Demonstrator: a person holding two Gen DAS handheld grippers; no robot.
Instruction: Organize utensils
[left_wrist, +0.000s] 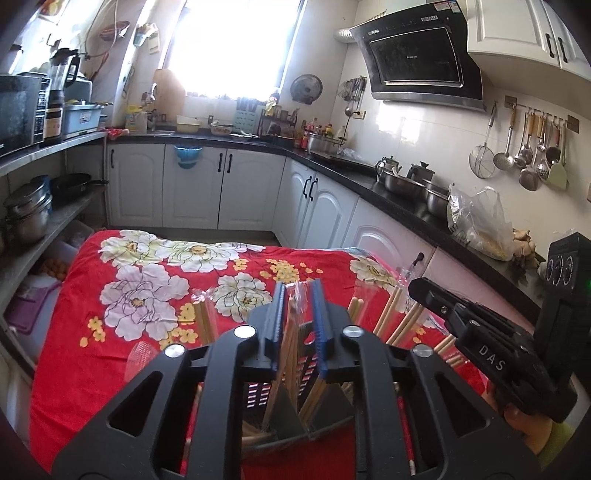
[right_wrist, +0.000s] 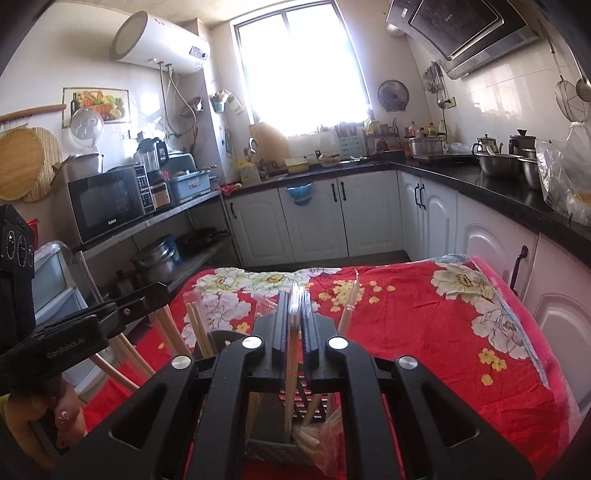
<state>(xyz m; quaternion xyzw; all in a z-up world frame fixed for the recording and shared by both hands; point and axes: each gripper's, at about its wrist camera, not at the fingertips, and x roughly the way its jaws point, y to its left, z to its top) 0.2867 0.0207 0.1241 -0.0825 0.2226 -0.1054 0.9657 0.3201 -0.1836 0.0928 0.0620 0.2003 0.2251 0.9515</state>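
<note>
Left gripper (left_wrist: 298, 295) over the black slotted holder (left_wrist: 295, 417), jaws narrow, a clear-wrapped pair of chopsticks (left_wrist: 295, 332) between the blue pads (left_wrist: 317, 321); cannot tell whether pads press on it. Right gripper (right_wrist: 295, 306) same story: narrow gap, wrapped chopsticks (right_wrist: 291, 369) standing between the pads, lower ends down in the holder (right_wrist: 273, 417). Grip not readable there either. More chopsticks (left_wrist: 397, 314) leaning out of the holder on both sides. Holder near the front edge of the red floral tablecloth (right_wrist: 424, 332). Hand (right_wrist: 68, 417) visible on the left gripper's handle in the right wrist view.
</note>
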